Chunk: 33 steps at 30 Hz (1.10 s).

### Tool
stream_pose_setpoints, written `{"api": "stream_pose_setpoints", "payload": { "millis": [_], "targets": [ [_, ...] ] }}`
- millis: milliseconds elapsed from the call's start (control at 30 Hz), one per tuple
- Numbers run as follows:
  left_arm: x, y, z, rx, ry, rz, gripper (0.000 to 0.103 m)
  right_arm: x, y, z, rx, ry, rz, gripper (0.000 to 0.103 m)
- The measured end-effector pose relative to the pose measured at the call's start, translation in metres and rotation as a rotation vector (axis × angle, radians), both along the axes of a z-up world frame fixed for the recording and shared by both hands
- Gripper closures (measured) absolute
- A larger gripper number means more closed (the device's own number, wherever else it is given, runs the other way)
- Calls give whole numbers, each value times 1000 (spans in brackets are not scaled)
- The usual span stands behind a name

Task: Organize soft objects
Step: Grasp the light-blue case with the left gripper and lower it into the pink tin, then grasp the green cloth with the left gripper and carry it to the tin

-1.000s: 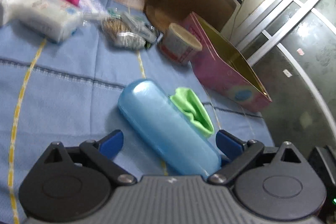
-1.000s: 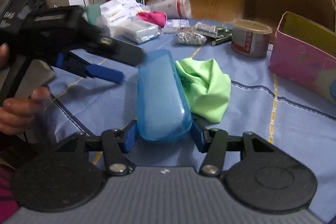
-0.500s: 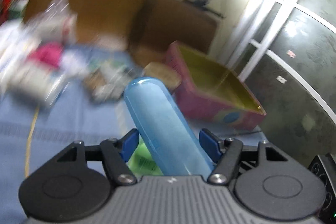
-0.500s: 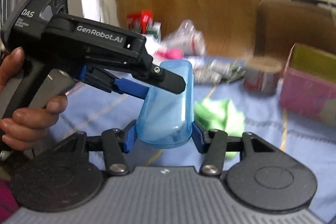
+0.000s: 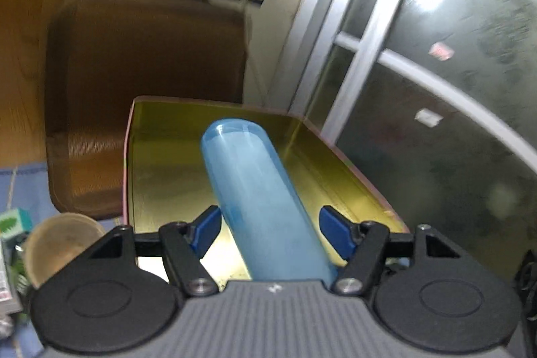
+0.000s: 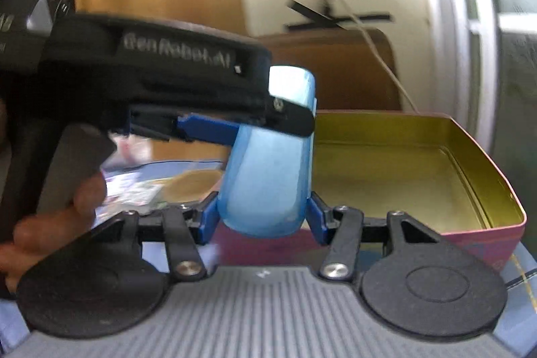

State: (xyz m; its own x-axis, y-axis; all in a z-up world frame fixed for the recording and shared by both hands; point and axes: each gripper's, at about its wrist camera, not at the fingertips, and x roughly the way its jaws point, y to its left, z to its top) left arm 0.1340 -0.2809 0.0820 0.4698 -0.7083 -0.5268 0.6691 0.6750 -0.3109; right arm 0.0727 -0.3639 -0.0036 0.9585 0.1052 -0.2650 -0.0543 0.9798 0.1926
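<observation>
Right now, the right gripper (image 6: 263, 217) has its two blue pads (image 6: 209, 217) pressed on both sides of the blue case (image 6: 268, 173), at the low end of the case. So that gripper holds it tight. The left gripper (image 5: 268, 220) reaches in from the left and sits higher up on the same case. In the left wrist view, one of its fingers (image 5: 204, 228) looks like it touches the case and the other one shows a small gap. I cannot tell if it is really squeezing.

The case is up in the air, not on the blue cloth (image 5: 30, 183). It is long and round at the ends. Its long side points away from the fingers, tipped up a bit.

Past the case is the pink box (image 6: 470, 237), gold on the inside, with nothing in it that I can see. From the right gripper, the box lies ahead and to the right. From the left gripper, the far end of the case looks to be over the open box.

I think the case goes in the box next. It should be turned to lie along the long side, so it fits flat. Behind the box is a brown chair (image 5: 144, 72), and a round tub (image 5: 57, 244) sits to the left.
</observation>
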Motion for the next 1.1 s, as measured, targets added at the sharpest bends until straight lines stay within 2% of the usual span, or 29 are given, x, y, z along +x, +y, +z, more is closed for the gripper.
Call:
{"api": "stream_pose_setpoints", "payload": {
  "millis": [167,267,333,433,500,567,700,833,900,967,1000,1033,1100],
  "targets": [
    [14,-7,-21,39,42,47,34,34,-1,-10,-5,43,-37,46],
    [11,6,-14,33,33,49,34,35,3,-14,-23,35,-71,45],
    [2,27,-2,16,16,34,34,23,2,-12,-3,4,-87,45],
    [-28,82,13,-56,-23,18,34,-13,9,-15,69,-44,-65,46],
    [-52,122,12,-61,-52,48,34,-35,23,-19,102,-44,34,47],
    [-71,161,2,-58,-41,96,34,-52,44,-29,110,-18,135,48],
    [-90,218,-28,-26,69,182,34,-66,95,-45,33,50,286,53],
    [-102,251,-43,-35,114,227,34,-55,137,-52,-102,106,319,53],
    [-102,261,-49,-57,139,226,29,-55,155,-61,-128,154,312,53],
    [-101,265,-54,-70,160,222,18,-57,170,-62,-169,142,307,54],
    [-101,263,-56,-67,161,218,18,-57,179,-61,-199,136,298,63],
    [-100,263,-58,-58,164,210,18,-57,184,-61,-211,135,296,85],
    [-98,261,-62,-50,184,197,18,-58,190,-58,-182,141,313,91]
  ]
}}
